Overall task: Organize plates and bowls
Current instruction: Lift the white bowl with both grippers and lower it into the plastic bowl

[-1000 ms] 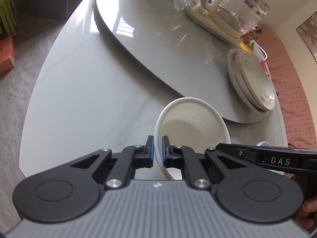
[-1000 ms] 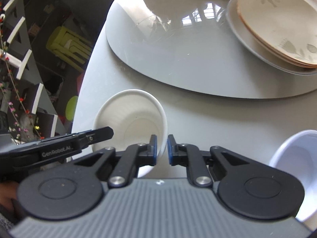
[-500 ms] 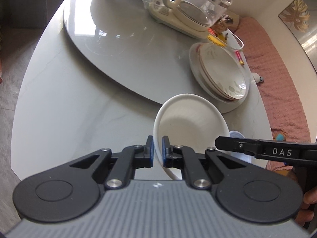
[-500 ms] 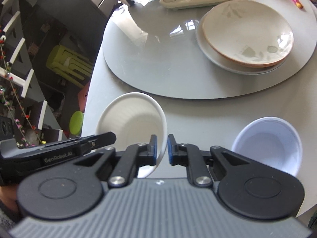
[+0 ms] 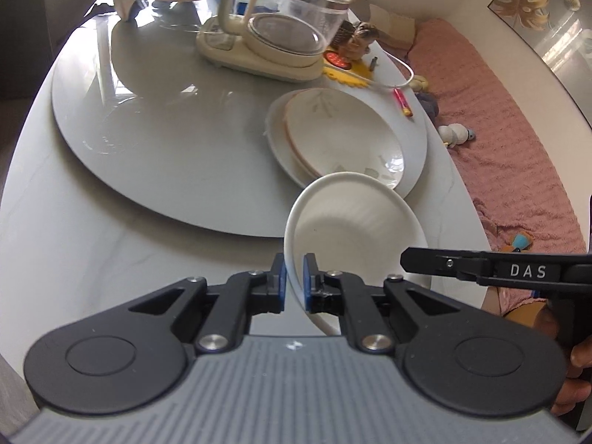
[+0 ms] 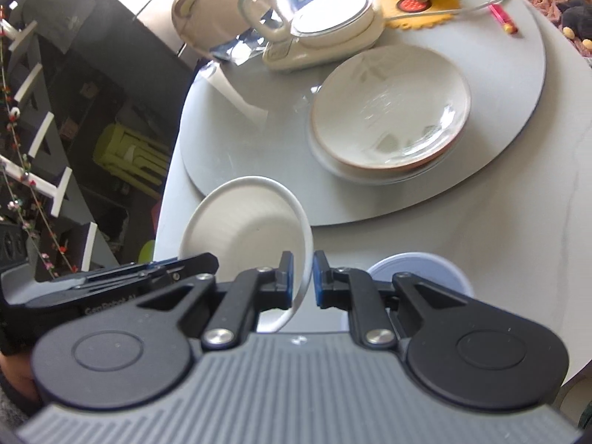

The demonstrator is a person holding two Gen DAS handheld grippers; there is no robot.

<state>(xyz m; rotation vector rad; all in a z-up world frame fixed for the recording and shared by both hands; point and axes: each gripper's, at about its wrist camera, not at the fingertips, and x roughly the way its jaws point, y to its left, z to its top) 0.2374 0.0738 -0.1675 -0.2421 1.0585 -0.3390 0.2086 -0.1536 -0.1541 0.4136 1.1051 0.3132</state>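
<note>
Item: round white ceramic bowl (image 5: 355,222), lifted above my surface's (image 5: 92,244) near edge; my left fingers (image 5: 294,283) and right fingers (image 6: 303,283) clamp opposite rims.

The left gripper (image 5: 294,283) is pointing steeply downward, its blue-padded jaws pinching close together on a thin white rim, one pad on each face. The right gripper (image 6: 303,284) is angling down the same way, its jaws likewise clamping a white rim from the opposite side. The two tools are sitting side by side, each one's black finger poking into the other's view. A hand (image 5: 571,366) is gripping the right tool's handle at the edge of the left view; only its fingers are showing.
</note>
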